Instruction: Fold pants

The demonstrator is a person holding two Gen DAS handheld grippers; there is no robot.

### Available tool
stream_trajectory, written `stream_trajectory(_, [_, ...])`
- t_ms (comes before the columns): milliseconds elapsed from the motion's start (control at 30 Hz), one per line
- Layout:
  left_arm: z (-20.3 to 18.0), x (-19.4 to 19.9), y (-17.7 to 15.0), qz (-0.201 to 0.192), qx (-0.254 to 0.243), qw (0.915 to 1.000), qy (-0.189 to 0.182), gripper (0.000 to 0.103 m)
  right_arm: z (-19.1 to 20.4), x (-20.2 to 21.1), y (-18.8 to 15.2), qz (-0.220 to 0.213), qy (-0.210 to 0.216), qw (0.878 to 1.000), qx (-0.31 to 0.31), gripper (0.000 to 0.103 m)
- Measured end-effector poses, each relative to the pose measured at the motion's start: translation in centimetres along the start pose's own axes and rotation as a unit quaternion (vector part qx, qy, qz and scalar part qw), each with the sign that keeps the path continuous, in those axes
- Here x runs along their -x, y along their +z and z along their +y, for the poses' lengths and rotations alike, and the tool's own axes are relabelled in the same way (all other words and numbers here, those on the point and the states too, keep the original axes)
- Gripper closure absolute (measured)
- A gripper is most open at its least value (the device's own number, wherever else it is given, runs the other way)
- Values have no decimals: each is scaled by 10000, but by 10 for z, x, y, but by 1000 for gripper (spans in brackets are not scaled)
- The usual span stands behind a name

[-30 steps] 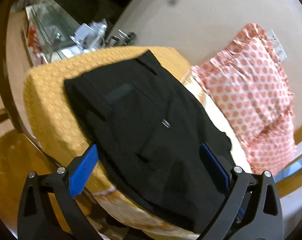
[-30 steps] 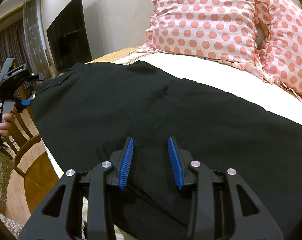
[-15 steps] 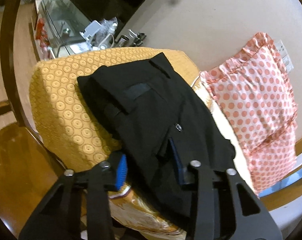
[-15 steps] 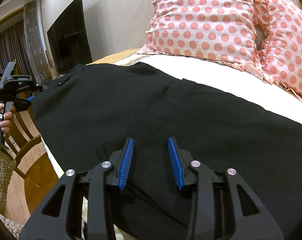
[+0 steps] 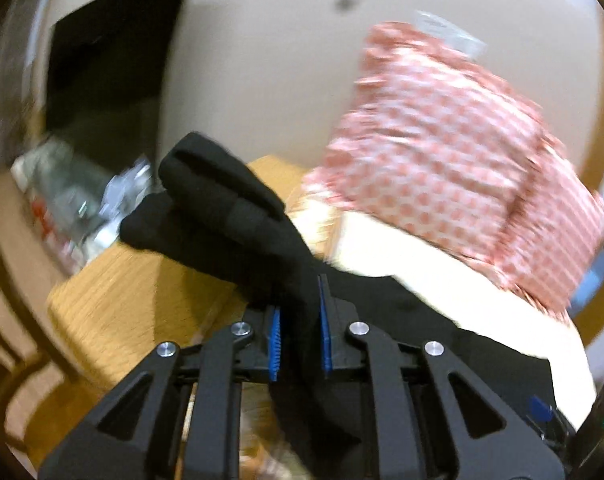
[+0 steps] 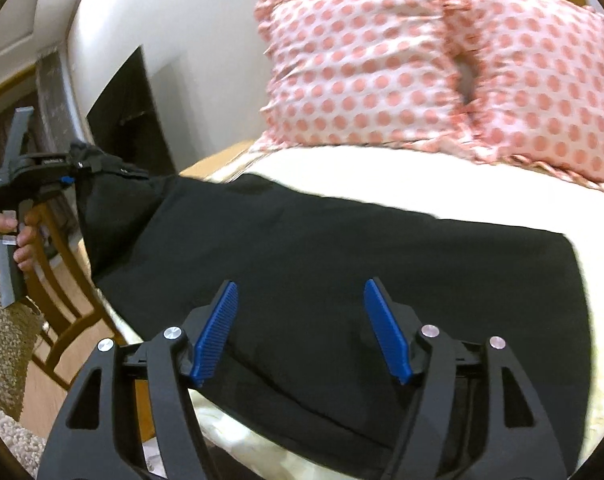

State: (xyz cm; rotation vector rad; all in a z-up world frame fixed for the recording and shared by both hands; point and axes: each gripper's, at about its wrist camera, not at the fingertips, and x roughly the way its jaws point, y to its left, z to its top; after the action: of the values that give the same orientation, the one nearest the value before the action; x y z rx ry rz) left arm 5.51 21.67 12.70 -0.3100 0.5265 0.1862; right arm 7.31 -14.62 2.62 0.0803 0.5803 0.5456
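Black pants (image 6: 342,248) lie across the white bed sheet (image 6: 422,188). My left gripper (image 5: 298,328) is shut on the waist end of the pants (image 5: 230,216) and holds it lifted off the bed, bunched and drooping. In the right wrist view the left gripper (image 6: 68,170) shows at far left, raising that end. My right gripper (image 6: 302,328) is open, its blue pads spread just above the near edge of the pants, holding nothing.
Two pink polka-dot pillows (image 6: 382,60) lean against the wall at the head of the bed. An orange bedspread (image 5: 142,292) covers the bed's left end. A wooden chair (image 6: 62,280) and a dark TV screen (image 6: 134,112) stand at the left.
My left gripper closed on the waist end of the pants and lifted it off the bed. My right gripper opened wide and let go of the pants' edge.
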Motion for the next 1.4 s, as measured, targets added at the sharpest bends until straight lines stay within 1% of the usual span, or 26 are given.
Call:
stream_trajectory(100, [-51,6,4,-84,-520,9980,-345,89,-20,14,-2,-139,-135,9995,-268,34])
stream_trajectory(167, [-93,8,4,-75,-890,9934,-716,89,-36,25,-4,-216,-255,9982,-495,34])
stream_trajectory(200, [-113,9,2,-69,-1064,9903,-892,90,-46,31,-5,-259,-346,9971,-630,34])
stream_trajectory(233, [-142,11,-1,-61,-1335,9843,-1156,90,-53,36,-7,-294,-428,9960,-729,34])
stream_trajectory(267, [-159,12,-5,-61,-1494,9801,-1303,90,-59,41,-9,-326,-490,9950,-804,34])
stream_trajectory(300, [-188,14,-13,-41,-1757,9716,-1586,90,-67,48,-11,-382,-586,9933,-922,34])
stream_trajectory(333, [-205,14,-20,-10,-1906,9656,-1767,90,-73,54,-13,-427,-654,9919,-999,34])
stream_trajectory(367, [-228,15,-33,65,-2105,9558,-2050,90,-79,61,-16,-479,-742,9901,-1089,34])
stream_trajectory(400, [-244,15,-45,138,-2250,9483,-2232,89,-85,68,-19,-525,-833,9882,-1175,34])
stream_trajectory(467, [-282,10,-87,487,-2647,9260,-2649,90,-98,81,-27,-592,-1051,9832,-1371,31])
stream_trajectory(500, [-297,3,-113,730,-2858,9157,-2730,90,-105,85,-32,-597,-1155,9807,-1459,31])
stream_trajectory(567, [-313,-12,-154,1071,-3173,9032,-2684,90,-119,94,-42,-548,-1360,9751,-1663,31])
stream_trajectory(633, [-317,-25,-182,1421,-3290,8936,-2703,90,-132,100,-50,-495,-1504,9698,-1855,31])
stream_trajectory(667, [-317,-28,-188,1532,-3285,8919,-2704,90,-137,104,-53,-500,-1547,9677,-1928,31])
stream_trajectory(700, [-317,-28,-191,1520,-3296,8928,-2668,90,-141,107,-55,-510,-1589,9660,-1974,31])
stream_trajectory(767, [-314,-20,-183,1309,-3308,8955,-2673,90,-149,113,-55,-568,-1698,9628,-2023,31])
stream_trajectory(900, [-313,-3,-170,1083,-3231,8998,-2723,90,-157,121,-52,-736,-1754,9590,-2099,31])
stream_trajectory(1000, [-311,8,-185,1054,-3364,8929,-2802,91,-159,119,-50,-740,-1776,9589,-2084,31])
stream_trajectory(1067, [-316,10,-192,963,-3528,8902,-2718,90,-158,119,-52,-715,-1764,9594,-2079,31])
stream_trajectory(1100, [-318,5,-198,1041,-3570,8889,-2677,90,-158,116,-51,-706,-1759,9596,-2079,31])
stream_trajectory(1200, [-322,-11,-212,1330,-3563,8874,-2607,87,-154,115,-47,-750,-1755,9597,-2061,31])
stream_trajectory(1267, [-321,-9,-216,1198,-3643,8868,-2579,85,-149,120,-44,-847,-1795,9594,-2002,31])
stream_trajectory(1300, [-321,-5,-216,1145,-3693,8852,-2586,78,-145,124,-40,-936,-1845,9590,-1937,31])
stream_trajectory(1333, [-318,0,-214,1133,-3724,8803,-2712,71,-143,127,-37,-1008,-1878,9588,-1879,31])
stream_trajectory(1367, [-313,5,-212,1169,-3679,8764,-2879,59,-139,131,-33,-1104,-1904,9587,-1803,31])
stream_trajectory(1400, [-305,12,-205,1230,-3543,8727,-3126,42,-135,135,-28,-1212,-1909,9589,-1716,31])
